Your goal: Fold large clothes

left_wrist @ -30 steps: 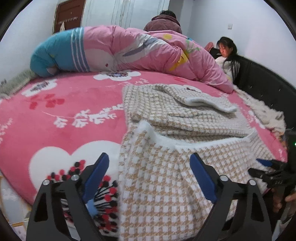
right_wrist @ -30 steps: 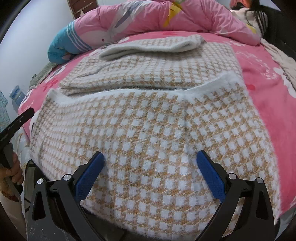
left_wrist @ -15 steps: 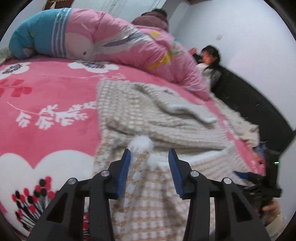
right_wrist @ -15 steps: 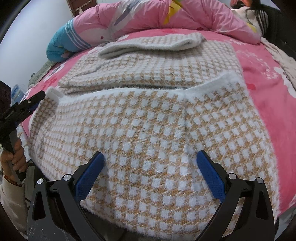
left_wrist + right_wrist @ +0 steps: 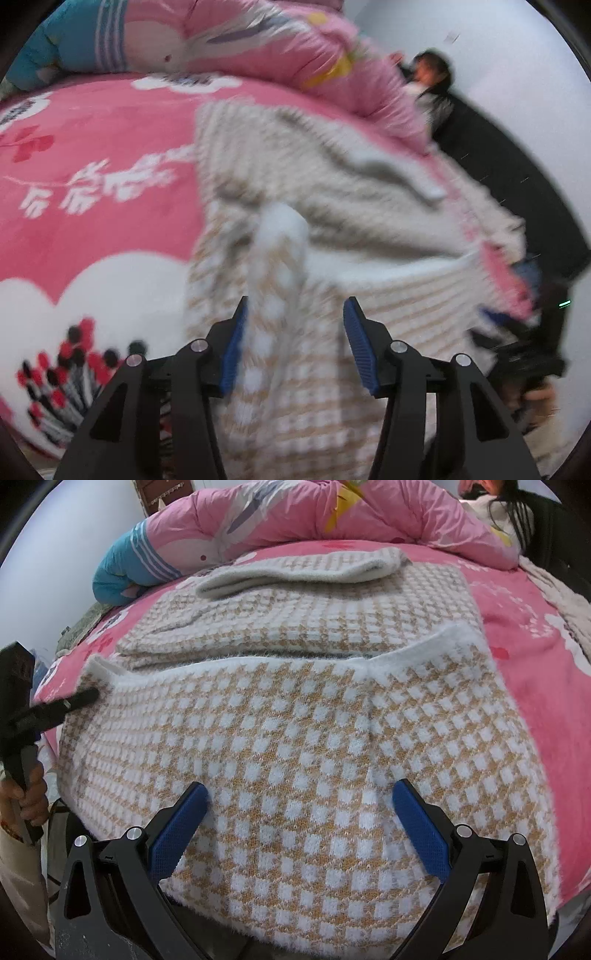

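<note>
Left gripper (image 5: 293, 341) jaws half apart and opening, a raised fold of tan-and-white checked fuzzy knit garment (image 5: 280, 258) between them, against the left pad. Right gripper (image 5: 301, 827) jaws spread wide, released, over the same garment.

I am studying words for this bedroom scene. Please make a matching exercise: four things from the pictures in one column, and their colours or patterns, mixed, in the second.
Things:
1. sweater
2. bed sheet
3. gripper fingers
4. end of the rolled quilt

Colours:
A. pink with white flowers
B. blue pads on black arms
C. tan and white checks
D. turquoise with white stripes

Pairs: 1-C, 2-A, 3-B, 4-D
</note>
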The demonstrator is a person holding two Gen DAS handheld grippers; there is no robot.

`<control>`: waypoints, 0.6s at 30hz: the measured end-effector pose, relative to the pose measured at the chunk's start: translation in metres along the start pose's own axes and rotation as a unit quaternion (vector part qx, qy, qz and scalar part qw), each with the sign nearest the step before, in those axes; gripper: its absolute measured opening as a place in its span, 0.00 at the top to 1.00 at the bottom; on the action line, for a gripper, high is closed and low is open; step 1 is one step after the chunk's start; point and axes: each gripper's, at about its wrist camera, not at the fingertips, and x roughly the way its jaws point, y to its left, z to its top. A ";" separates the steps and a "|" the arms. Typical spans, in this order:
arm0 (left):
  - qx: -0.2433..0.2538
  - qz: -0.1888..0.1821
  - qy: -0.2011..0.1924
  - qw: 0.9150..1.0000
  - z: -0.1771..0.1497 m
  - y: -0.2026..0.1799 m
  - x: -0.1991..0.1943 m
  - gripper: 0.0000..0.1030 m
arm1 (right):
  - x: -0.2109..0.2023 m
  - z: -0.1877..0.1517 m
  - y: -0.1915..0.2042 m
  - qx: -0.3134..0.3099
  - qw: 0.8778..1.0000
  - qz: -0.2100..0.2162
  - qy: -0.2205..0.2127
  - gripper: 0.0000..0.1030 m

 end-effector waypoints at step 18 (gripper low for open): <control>0.059 0.144 -0.001 0.988 -0.011 -0.037 0.012 0.52 | -0.006 -0.006 -0.005 0.005 1.000 0.009 -0.013 0.08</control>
